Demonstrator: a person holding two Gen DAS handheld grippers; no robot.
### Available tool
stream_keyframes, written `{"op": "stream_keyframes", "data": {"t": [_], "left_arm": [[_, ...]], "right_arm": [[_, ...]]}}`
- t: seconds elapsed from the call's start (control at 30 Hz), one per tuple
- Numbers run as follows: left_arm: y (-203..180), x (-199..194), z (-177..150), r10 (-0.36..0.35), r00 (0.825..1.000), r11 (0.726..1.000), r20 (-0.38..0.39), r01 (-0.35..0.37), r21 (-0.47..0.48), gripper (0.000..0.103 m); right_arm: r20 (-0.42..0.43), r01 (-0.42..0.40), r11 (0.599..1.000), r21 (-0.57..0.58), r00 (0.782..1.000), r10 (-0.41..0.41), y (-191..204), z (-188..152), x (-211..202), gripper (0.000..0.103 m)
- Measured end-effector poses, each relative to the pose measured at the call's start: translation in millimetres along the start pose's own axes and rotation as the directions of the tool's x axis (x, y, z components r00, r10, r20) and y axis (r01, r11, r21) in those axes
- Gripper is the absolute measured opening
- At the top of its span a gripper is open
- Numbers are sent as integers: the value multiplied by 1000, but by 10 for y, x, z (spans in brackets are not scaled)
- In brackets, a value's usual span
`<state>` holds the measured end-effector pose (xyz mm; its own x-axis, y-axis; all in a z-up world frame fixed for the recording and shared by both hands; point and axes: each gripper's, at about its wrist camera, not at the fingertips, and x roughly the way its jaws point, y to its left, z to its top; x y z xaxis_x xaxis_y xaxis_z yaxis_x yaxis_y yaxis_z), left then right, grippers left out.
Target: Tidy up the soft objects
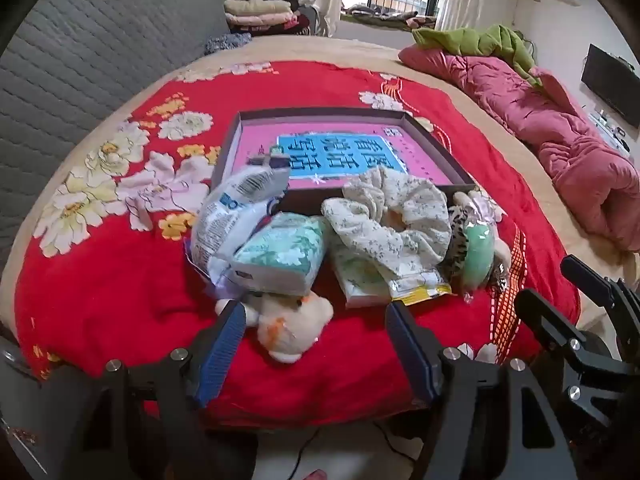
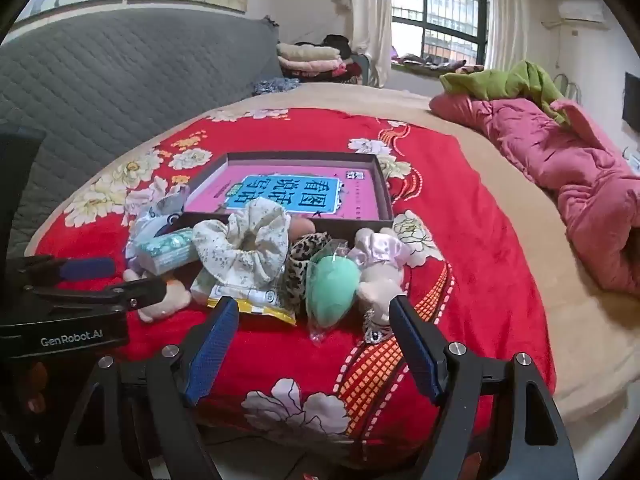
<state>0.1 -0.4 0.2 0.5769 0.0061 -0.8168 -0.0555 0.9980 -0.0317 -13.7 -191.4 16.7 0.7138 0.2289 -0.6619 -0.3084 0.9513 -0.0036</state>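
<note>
While both grippers hang over the near edge of the red floral blanket, nothing sits between either pair of jaws; the shallow box with the pink book inside lies mid-blanket; soft items are heaped against its near wall: floral scrunchie on top, white plastic pouch at left, tissue pack beside it, green sponge in clear wrap, leopard scrunchie, cream plush toy nearest; left gripper spread wide just short of the plush; right gripper spread wide just short of the green sponge.
</note>
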Motion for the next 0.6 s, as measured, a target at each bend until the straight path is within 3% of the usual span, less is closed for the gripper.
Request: {"op": "stream_keyframes", "data": {"t": [0.23,0.6], "left_arm": [[47,-154,-11,-34,997,999,67,36,-31,72],[38,-167,6,-36,998,999,47,38,-38,72]], "right_arm": [[16,-14,1000,24,1000,14,-15,6,-40,79],[14,-5,1000,29,1000,5,-52,15,-94,78]]}}
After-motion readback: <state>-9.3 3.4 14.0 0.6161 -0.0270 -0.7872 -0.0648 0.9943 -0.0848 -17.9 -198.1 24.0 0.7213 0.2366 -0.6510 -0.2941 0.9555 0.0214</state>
